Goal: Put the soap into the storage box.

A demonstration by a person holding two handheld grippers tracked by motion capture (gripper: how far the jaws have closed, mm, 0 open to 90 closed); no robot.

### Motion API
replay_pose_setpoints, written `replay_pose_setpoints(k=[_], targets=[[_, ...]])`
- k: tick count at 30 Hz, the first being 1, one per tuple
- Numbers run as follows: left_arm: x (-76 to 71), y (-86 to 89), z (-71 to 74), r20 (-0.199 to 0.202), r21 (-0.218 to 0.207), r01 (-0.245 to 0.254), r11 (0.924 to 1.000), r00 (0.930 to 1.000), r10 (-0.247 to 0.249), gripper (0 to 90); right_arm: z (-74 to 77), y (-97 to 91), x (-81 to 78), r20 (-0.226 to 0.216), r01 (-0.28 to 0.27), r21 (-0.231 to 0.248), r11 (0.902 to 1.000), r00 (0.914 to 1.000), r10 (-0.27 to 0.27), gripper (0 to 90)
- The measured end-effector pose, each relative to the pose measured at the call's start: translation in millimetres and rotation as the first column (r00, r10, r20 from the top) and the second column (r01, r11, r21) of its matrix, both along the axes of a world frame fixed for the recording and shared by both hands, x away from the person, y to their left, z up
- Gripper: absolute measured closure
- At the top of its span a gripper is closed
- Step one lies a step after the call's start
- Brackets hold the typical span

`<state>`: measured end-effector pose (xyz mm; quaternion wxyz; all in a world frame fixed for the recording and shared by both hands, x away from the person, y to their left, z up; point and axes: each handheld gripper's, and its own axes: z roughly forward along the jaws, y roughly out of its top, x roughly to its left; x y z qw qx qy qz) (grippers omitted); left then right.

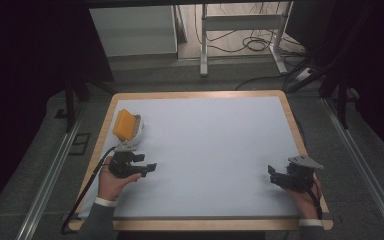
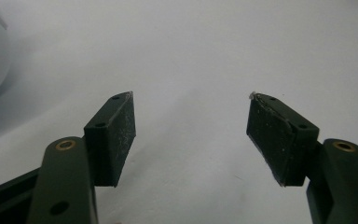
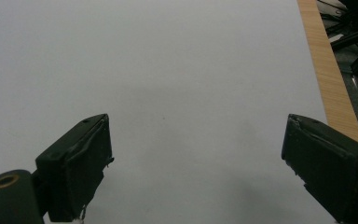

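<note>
At the lower left of the high view, the left hand-held gripper (image 1: 150, 167) rests on the counter (image 1: 215, 145), its jaws spread with nothing between them. At the lower right sits the right hand-held gripper (image 1: 272, 176), jaws spread wide too (also holding nothing). At the left, by the edge, a white bowl (image 1: 137, 131) holds an orange sponge (image 1: 123, 124), just beyond the left hand (image 1: 114, 181).

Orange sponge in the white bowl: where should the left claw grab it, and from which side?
Take the sponge by its upper edge, coming down from above with the left claw. It stands tilted in the white bowl, its upper part clear of the rim, so its broad faces are free to pinch. A side approach would likely hit the bowl wall.
</note>
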<state>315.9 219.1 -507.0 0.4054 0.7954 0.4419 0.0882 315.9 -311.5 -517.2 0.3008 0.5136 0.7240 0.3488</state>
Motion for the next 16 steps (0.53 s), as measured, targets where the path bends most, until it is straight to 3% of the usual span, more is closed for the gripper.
replay_pose_setpoints(k=[5,13,16], targets=[[-2.0,-1.5,0.2,0.019,0.005,-0.005,1.0,0.9998,0.005,33.4,0.6,0.0,-0.4,0.005,0.001,0.001,1.0,1.0,-0.001,8.1],[-2.0,-0.2,-1.7,0.003,0.015,-0.006,0.9999,1.0,0.006,32.2,2.3,-0.4,-1.6,0.02,-0.002,0.003,1.0,0.9998,0.002,8.1],[-3.6,-0.5,-0.4,0.025,0.0,-0.01,1.0,0.9996,0.01,31.9,3.3,0.1,-2.1,0.027,-0.009,0.006,0.9999,0.9996,0.008,8.1]])
